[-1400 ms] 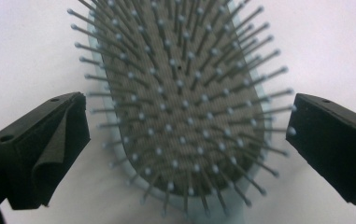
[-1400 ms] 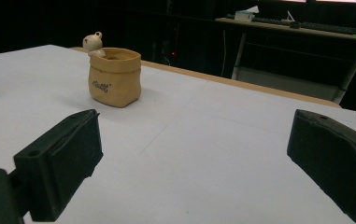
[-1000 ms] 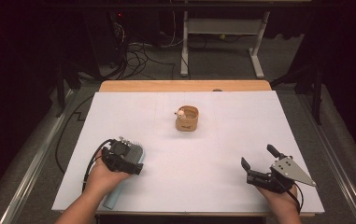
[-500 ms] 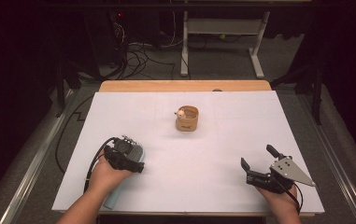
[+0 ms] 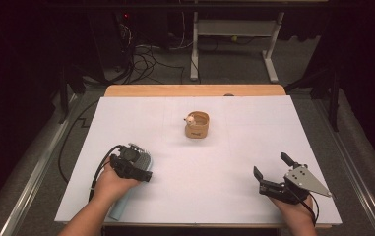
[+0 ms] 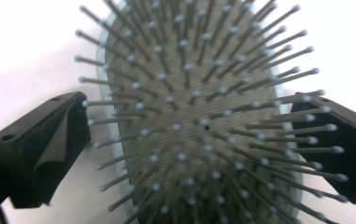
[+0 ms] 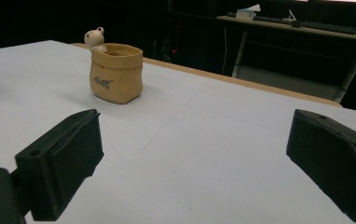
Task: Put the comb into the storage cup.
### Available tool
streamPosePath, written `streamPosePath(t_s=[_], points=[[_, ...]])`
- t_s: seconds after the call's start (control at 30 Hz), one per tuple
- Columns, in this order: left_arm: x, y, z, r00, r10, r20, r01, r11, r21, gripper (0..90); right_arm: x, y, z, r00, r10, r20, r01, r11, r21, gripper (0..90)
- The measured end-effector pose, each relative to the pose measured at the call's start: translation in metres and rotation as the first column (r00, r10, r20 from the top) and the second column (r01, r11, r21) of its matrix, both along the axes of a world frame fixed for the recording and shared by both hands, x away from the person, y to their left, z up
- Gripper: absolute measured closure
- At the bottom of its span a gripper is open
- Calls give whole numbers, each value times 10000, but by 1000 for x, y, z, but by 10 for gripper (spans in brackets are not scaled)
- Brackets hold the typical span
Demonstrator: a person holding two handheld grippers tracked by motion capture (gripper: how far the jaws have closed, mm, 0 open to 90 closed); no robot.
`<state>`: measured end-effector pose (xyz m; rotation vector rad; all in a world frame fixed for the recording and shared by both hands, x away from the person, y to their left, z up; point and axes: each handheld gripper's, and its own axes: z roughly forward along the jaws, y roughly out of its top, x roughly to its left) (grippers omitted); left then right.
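A tan sack-shaped pot [image 5: 197, 127] stands mid-table [image 5: 254, 128].

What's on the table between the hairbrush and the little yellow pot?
Nothing: the high view shows bare white tabletop between the light-blue bristled hairbrush and the tan sack-shaped pot.

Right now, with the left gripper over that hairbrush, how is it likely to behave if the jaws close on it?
The hairbrush lies bristles up, so it probably won't roll. The jaws of the left gripper stand open on either side of its head, and the thin bristles would likely bend before the rim gets squeezed. Its smooth pale-blue rim looks like plastic, so it's probably light and might slip.
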<state>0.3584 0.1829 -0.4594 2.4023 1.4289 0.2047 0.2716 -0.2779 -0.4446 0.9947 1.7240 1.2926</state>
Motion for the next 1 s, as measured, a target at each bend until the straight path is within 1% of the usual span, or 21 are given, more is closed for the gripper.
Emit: streamPosePath(t_s=[0.1,0.23,0.37,0.43,0.53,0.87,1.0], points=[[0,0,0,10000,26,18,-26,10000,-5,3,0,0,0,10000,-19,-2,19,10000,-2,45],[-1,1,-1,9999,49,90,-47,9998,-185,2,0,1,0,10000,2,2,-2,10000,-30,45],[0,1,-1,9999,111,20,-111,9998,-181,2,0,1,0,10000,-6,9,6,10000,-21,46],[0,1,-1,9997,219,-47,-220,9995,-217,5,0,1,0,10000,-19,9,19,10000,-20,46],[-1,0,-1,9995,297,68,-296,9994,-198,3,0,1,0,10000,-14,17,14,10000,-10,46],[0,0,-1,9995,322,9,-322,9992,-230,8,0,1,0,10000,-58,32,58,10000,20,52],[0,0,0,9984,560,62,-558,9980,-284,21,0,1,0,10000,-59,33,59,10000,1,53]])
